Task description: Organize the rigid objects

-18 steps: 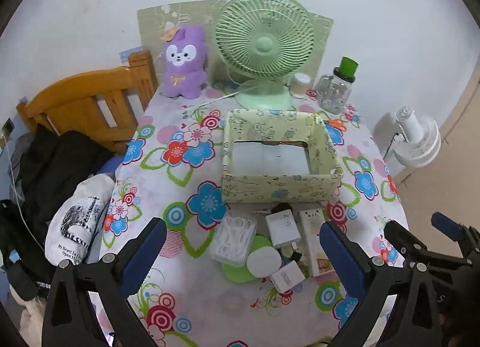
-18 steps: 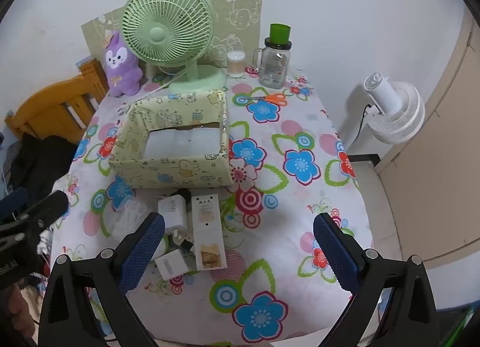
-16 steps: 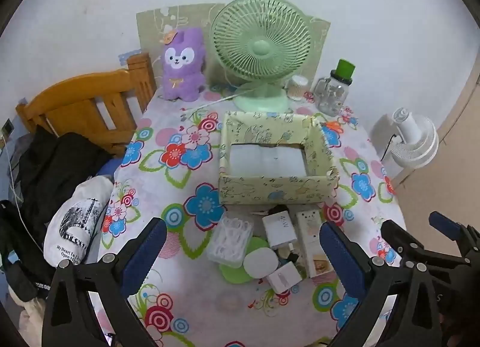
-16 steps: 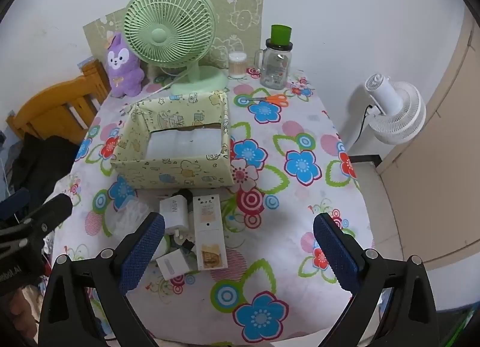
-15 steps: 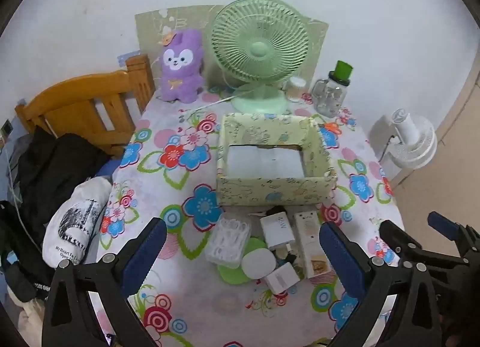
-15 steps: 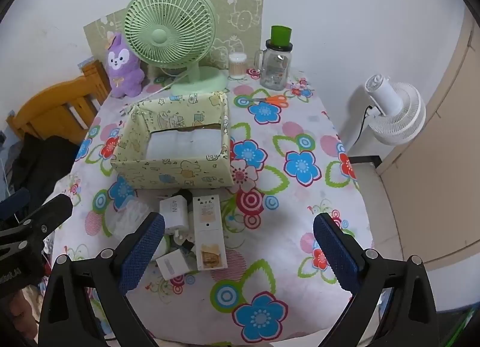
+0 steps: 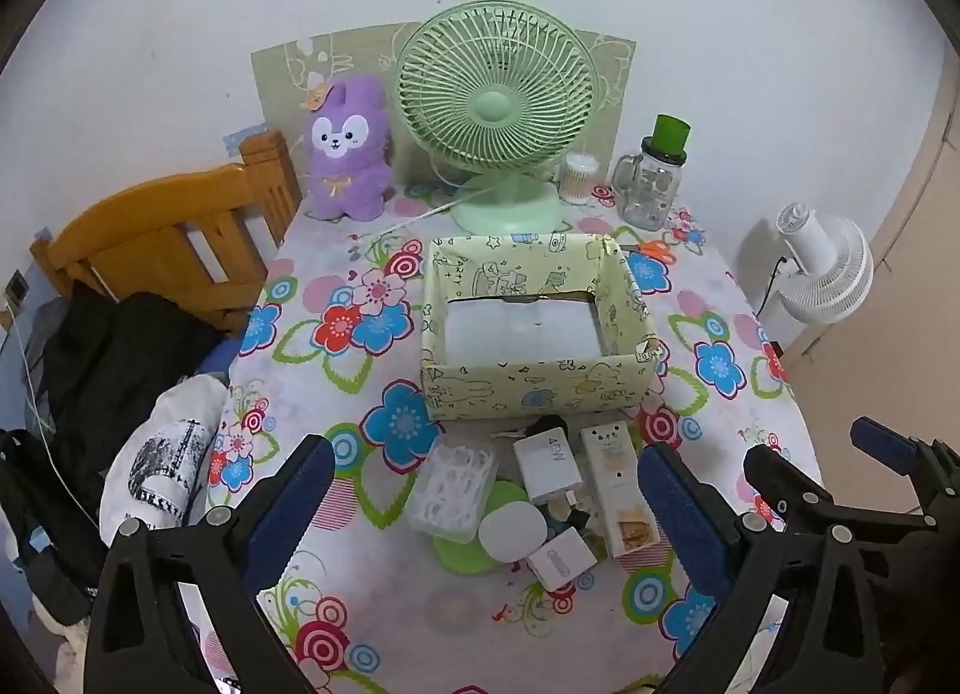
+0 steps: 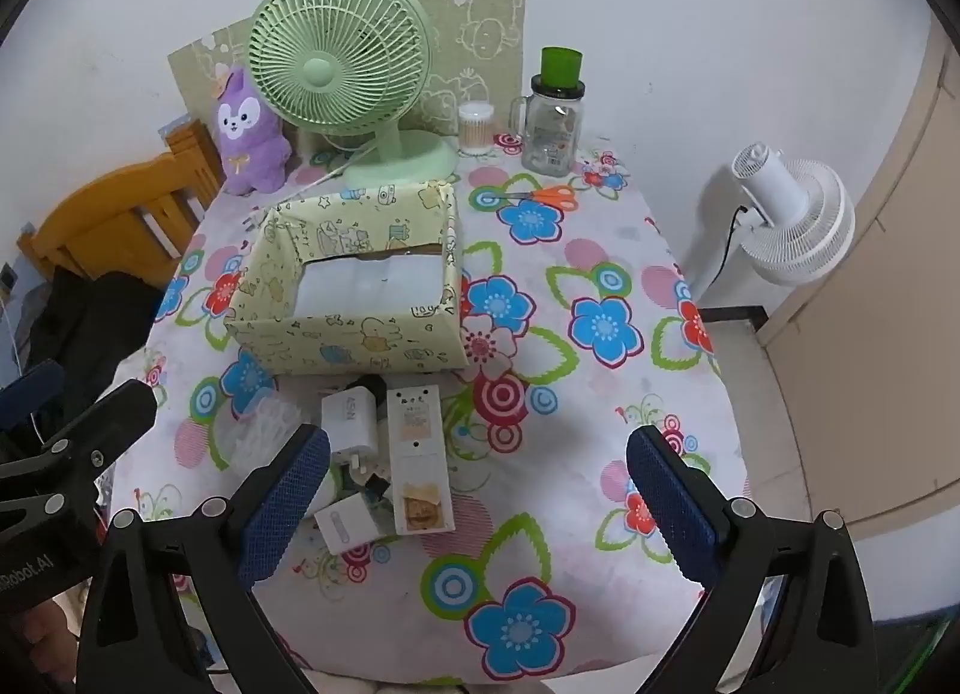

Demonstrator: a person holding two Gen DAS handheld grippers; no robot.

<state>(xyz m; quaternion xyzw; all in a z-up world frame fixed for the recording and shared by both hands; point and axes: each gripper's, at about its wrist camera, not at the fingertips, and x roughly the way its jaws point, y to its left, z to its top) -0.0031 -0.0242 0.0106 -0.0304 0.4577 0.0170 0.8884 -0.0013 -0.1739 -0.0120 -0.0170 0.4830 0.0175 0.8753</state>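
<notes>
A pale yellow patterned box (image 7: 534, 388) (image 8: 348, 343) stands open in the middle of the flowered table (image 7: 336, 370), with a white liner at its bottom. Just in front of it lies a small heap: a white charger (image 7: 547, 468) (image 8: 349, 417), a long white box with a bear face (image 7: 618, 487) (image 8: 417, 457), a clear case of floss picks (image 7: 455, 487), a white round puck (image 7: 513, 532), a green disc (image 7: 462, 553) and a small white cube (image 7: 561, 559) (image 8: 347, 526). My left gripper (image 7: 486, 508) hangs open above the heap. My right gripper (image 8: 480, 490) hangs open to its right, holding nothing.
At the back stand a green desk fan (image 7: 498, 112), a purple plush rabbit (image 7: 348, 154), a glass jar with a green lid (image 7: 654, 178), a cotton swab tub (image 7: 579, 178) and orange scissors (image 8: 543, 195). A wooden chair (image 7: 162, 238) with dark clothes is left; a white floor fan (image 8: 786, 214) right.
Both views have drawn back and up a little, so the box and heap look slightly smaller. Neither gripper's jaws have changed; nothing on the table has moved.
</notes>
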